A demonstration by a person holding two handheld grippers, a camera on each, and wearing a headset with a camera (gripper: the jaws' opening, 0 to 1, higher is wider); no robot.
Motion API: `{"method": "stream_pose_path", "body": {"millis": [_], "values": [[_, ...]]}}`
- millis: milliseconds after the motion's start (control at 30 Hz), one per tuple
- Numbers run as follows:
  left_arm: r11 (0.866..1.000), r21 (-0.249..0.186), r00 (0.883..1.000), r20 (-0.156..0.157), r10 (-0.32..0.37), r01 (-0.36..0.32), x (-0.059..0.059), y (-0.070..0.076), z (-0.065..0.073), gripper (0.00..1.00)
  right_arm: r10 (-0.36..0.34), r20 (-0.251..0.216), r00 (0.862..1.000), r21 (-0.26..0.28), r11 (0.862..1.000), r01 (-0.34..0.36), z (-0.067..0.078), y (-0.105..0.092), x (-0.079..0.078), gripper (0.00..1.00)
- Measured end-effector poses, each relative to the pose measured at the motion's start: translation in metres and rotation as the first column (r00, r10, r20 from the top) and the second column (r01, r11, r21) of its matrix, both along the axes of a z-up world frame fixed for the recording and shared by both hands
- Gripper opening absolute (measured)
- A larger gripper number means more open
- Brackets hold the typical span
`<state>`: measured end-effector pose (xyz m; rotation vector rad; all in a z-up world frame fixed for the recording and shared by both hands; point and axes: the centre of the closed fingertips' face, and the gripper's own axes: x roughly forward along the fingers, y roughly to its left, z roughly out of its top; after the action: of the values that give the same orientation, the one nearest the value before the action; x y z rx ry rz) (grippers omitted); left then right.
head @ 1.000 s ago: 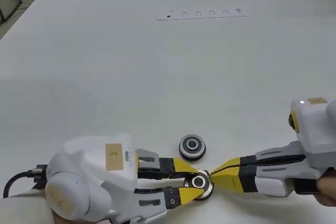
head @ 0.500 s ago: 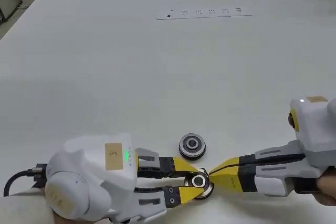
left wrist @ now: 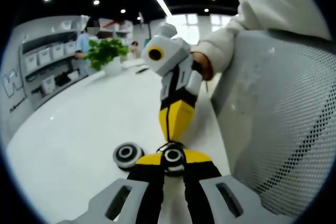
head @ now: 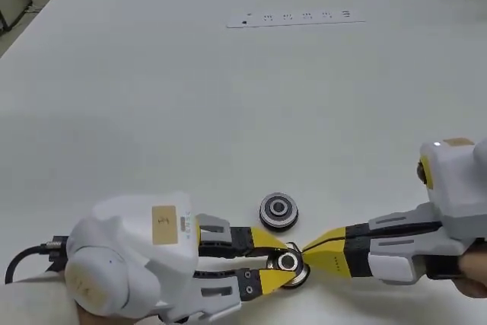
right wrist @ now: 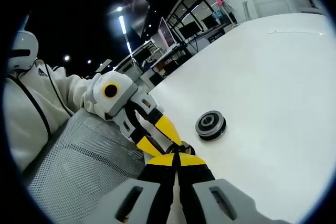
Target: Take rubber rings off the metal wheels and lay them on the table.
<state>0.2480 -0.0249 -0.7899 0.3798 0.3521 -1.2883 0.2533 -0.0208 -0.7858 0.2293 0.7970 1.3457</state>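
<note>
Head view: white worktop [head: 228, 112]. Two metal wheels lie at its near edge, slightly right of centre.

Wheel A [head: 288, 262]: held between the yellow jaws of the left gripper [head: 283, 264], which reaches in from the near left. The jaws stand narrow, one on the far side of the wheel and one on the near side, pressed to the rim. The wheel's face is up, with the silver hub and the dark band around it visible. In the left gripper view the same wheel sits between the two jaw tips.

Right gripper [head: 308, 253]: comes in from the right. Its jaws are drawn together to a point, and the tips touch the right side of wheel A's rim. In the right gripper view the jaws show only a thin slit between them. Whether they pinch the rubber ring I cannot tell.

Wheel B [head: 278, 211]: lies flat and free on the worktop, just beyond wheel A, touched by neither gripper. Its dark rubber ring is still on.

Far side of the worktop: a strip of sockets [head: 297, 19], well apart from the work.
</note>
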Motion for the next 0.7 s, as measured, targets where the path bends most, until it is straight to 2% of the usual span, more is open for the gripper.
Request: {"method": "stream_pose_path", "body": {"millis": [233,300,400,467,700], "values": [[1.000,0.002,1.000,0.002,-0.001,0.001,0.000,0.001,0.000,0.14,0.003,-0.009,1.000,0.013,1.000,-0.003,0.002,0.001,-0.001,0.00],[1.000,0.002,1.000,0.002,-0.002,0.002,0.000,0.001,0.000,0.14,0.004,-0.020,1.000,0.032,0.999,-0.003,0.005,0.003,-0.002,0.00],[1.000,0.003,1.000,0.004,-0.001,0.001,0.000,0.000,0.000,0.14,0.007,-0.021,1.000,0.052,0.999,-0.006,0.009,0.004,-0.002,0.00],[1.000,0.003,1.000,0.004,0.000,0.000,0.000,0.000,0.000,0.14,0.005,-0.009,1.000,0.046,0.999,-0.005,0.009,0.004,-0.001,0.00],[1.000,0.010,1.000,0.008,0.001,-0.001,0.000,0.000,0.000,0.13,-0.005,-0.045,0.999,0.086,0.996,0.008,0.014,0.005,-0.001,0.00]]}}
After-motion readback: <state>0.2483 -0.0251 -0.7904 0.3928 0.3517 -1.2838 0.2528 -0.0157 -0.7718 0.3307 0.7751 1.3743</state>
